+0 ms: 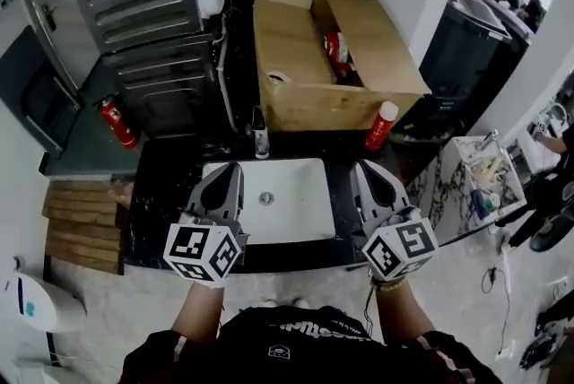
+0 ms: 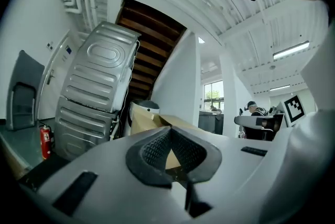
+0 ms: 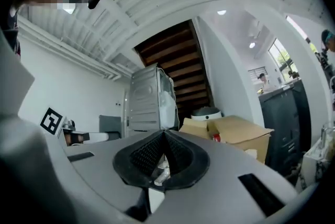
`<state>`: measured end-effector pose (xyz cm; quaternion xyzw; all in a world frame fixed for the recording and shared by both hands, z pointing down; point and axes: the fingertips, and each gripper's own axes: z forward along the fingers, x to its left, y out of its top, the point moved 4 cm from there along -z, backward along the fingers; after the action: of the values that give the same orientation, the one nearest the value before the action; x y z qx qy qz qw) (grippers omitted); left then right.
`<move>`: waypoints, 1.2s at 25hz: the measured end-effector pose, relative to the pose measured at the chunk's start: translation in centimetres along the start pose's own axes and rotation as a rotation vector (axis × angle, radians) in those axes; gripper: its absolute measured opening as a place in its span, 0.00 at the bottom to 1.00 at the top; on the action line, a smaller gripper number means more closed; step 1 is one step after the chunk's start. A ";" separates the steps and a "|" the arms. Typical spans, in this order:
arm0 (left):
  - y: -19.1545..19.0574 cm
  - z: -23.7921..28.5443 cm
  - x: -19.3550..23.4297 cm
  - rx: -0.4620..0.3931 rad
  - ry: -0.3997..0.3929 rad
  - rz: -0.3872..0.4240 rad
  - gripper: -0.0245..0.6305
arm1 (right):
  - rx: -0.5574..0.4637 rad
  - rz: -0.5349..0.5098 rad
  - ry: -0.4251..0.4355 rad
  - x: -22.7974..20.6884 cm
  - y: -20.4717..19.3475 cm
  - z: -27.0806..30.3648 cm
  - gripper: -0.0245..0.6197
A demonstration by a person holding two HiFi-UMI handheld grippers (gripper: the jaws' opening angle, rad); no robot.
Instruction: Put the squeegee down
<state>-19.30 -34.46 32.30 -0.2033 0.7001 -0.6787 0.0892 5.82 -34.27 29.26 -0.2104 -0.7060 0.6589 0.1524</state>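
Left gripper: the left gripper (image 1: pixel 231 169) is hovering level over the front edge of the black countertop (image 1: pixel 166 194). Its jaws are lying together with nothing between the pads.
Right gripper: the right gripper (image 1: pixel 366 169) is hanging level at the other side of the white sink basin (image 1: pixel 296 194). Its jaws are meeting tip to tip and carrying nothing.
Squeegee: it is showing in none of the three views. It is not lying in the basin or on the counter round the faucet (image 1: pixel 260 135), and neither pair of jaws is holding it, so I cannot tell where it is resting.
Surroundings: an open cardboard box (image 1: pixel 296 68) is sitting behind the faucet, and a red bottle with a white cap (image 1: pixel 381 126) is standing just beside its right front corner.
Stage: going by the empty, closed jaws, the putting-down is looking finished, with the tool lying somewhere out of frame.
Handling: I am expecting a light tool with a stiff handle and a soft rubber blade, likely slippery if wet.
Where to grip: I am judging the middle of the handle the best hold, with the jaws closing across it and staying clear of the blade edge, which bends easily.
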 end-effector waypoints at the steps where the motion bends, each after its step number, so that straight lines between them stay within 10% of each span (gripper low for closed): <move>1: 0.2 -0.6 0.2 -0.002 0.010 0.004 0.06 | 0.005 0.013 0.016 0.6 0.0 0.2 0.10; 30: 1.7 -1.8 -1.9 -0.042 -0.015 0.031 0.06 | 0.053 -0.013 0.009 3.9 -0.3 -1.0 0.10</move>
<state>-18.55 -32.04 30.44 -0.1992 0.7164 -0.6609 0.1009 2.90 -31.45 29.43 -0.2046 -0.6890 0.6753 0.1655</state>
